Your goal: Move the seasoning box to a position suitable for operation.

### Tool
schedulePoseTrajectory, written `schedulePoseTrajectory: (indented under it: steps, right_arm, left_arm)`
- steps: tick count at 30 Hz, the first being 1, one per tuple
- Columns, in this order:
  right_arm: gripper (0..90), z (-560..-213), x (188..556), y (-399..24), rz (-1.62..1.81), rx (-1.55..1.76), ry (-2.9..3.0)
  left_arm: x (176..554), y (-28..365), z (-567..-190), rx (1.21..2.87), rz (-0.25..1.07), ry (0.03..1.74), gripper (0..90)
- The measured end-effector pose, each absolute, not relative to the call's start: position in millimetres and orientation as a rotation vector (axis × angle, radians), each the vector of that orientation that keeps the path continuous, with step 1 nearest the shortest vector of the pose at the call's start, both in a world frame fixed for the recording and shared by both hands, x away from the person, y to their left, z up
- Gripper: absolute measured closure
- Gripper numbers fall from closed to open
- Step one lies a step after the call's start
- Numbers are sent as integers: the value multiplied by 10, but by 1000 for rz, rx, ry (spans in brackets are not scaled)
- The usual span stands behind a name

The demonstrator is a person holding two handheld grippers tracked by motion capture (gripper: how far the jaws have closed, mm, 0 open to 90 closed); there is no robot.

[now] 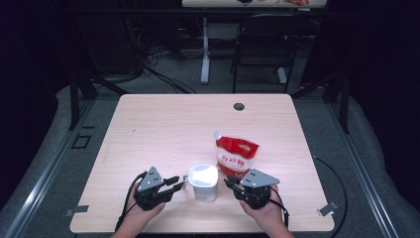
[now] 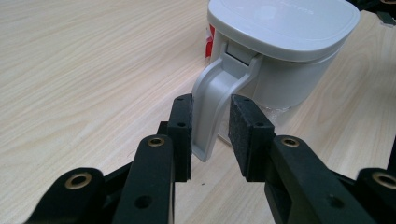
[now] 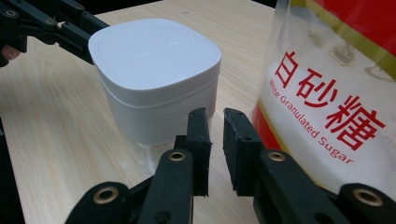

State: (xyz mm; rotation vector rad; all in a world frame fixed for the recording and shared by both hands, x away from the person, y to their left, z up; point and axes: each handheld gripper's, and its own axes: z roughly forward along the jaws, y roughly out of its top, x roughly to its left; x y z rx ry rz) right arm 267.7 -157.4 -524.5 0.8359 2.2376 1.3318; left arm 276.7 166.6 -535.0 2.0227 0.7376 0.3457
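Jug (image 1: 203, 182) sits on worktop (image 1: 163, 129), lid on, beside sugar bag (image 1: 236, 156). My left hand-held gripper (image 2: 211, 122) straddles the handle (image 2: 212, 109), jaws apart, not clamped. Right hand-held gripper (image 3: 215, 135) nearly together, holding nothing. Grasping and pouring remain.

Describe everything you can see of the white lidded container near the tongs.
The white container is a squarish, rounded-corner plastic tub standing upright on the table, with a flat pale-grey lid closed on top. A grey handle hangs from the lid hinge between the left tongs, not yet clamped. The sugar bag stands close behind it.
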Motion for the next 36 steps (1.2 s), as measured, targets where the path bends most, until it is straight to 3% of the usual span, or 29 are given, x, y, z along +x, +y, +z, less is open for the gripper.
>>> schedulePoseTrajectory:
  steps: [7, 16, 31, 36]
  right_arm:
    - [806, -5267, 2696, -1551, 1354, 856, 2230]
    - [750, -5304, 2714, -1551, 1336, 843, 2247]
    - [602, -5284, 2678, -1539, 1252, 776, 2257]
    - [602, -5210, 2642, -1534, 1232, 685, 2197]
  left_arm:
    - [2783, 1522, -5397, 2071, 370, 717, 732]
    - [2800, 1504, -5402, 2087, 416, 724, 836]
    - [2808, 1572, -5390, 2101, 411, 714, 843]
    - [2806, 1576, -5394, 2091, 401, 721, 838]
